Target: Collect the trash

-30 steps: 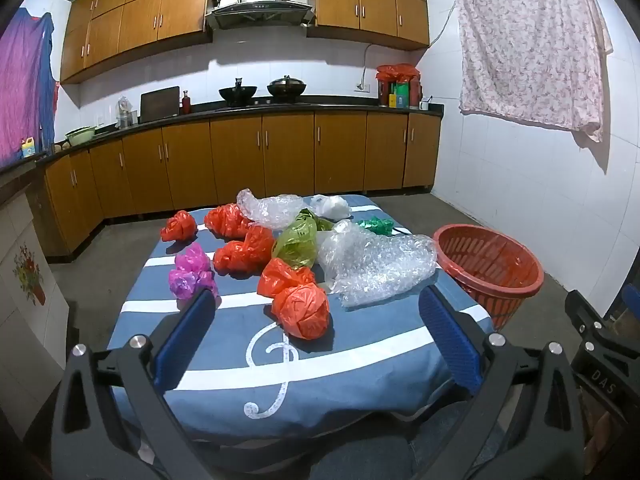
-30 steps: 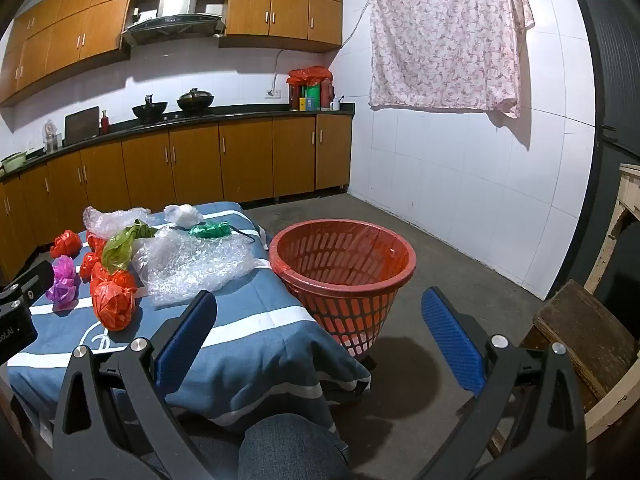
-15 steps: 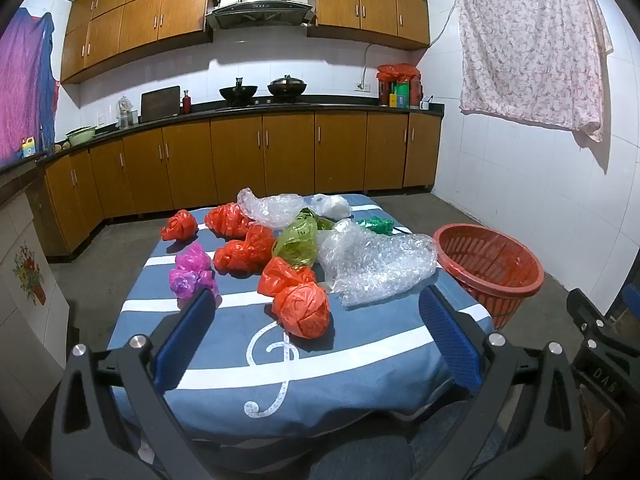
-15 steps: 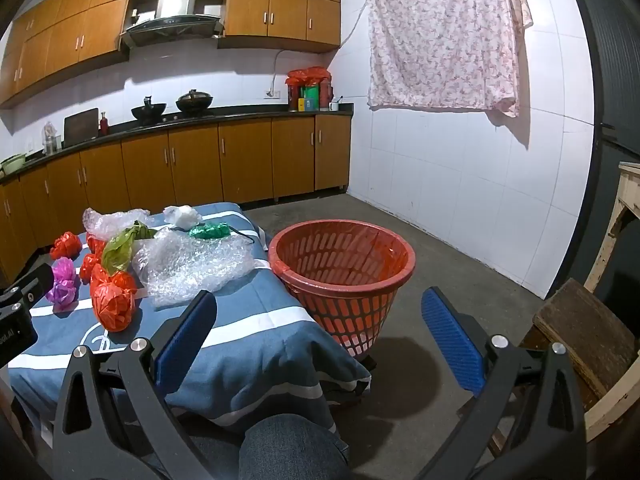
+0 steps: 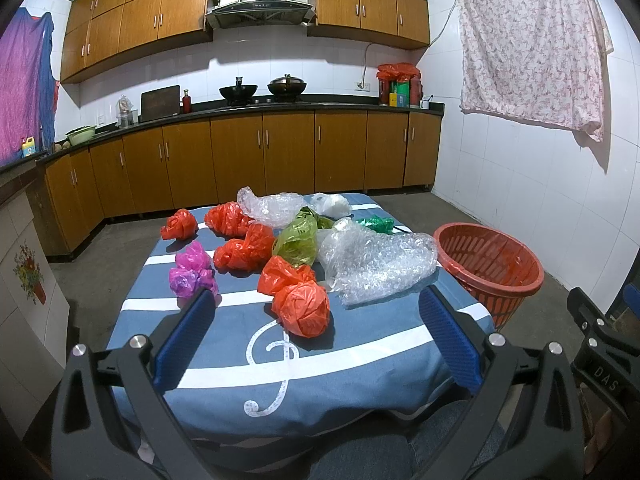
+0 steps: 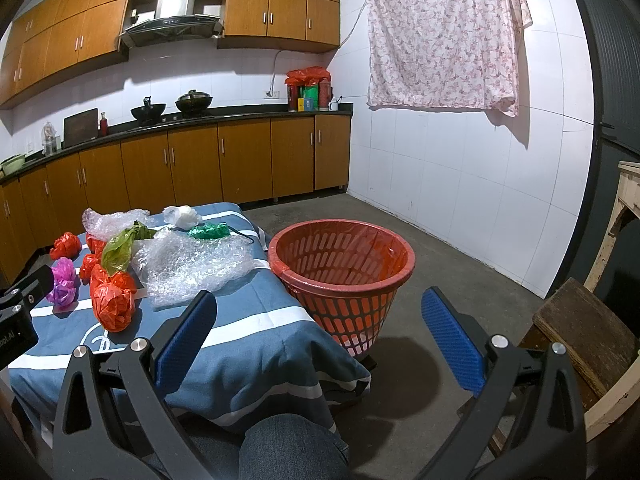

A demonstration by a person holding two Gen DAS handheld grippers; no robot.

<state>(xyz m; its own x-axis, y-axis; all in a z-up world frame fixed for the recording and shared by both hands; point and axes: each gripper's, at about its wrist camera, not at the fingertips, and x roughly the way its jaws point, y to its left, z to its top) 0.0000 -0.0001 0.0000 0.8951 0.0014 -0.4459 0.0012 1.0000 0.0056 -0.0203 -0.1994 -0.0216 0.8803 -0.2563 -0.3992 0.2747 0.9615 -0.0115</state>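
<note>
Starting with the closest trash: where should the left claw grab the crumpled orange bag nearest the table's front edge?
Grip the orange bag across its bulging middle, coming straight forward and down from the near edge. It is a roundish crumpled ball lying apart from the bubble wrap, and the open left claw likely spans it.

Basket floor hidden behind its near wall in both views. Bench legs lay under the cloth. Right tool clipped at 4 o'clock in left view, left tool clipped at 9 o'clock in right view. Countertop labels too small to read.
</note>
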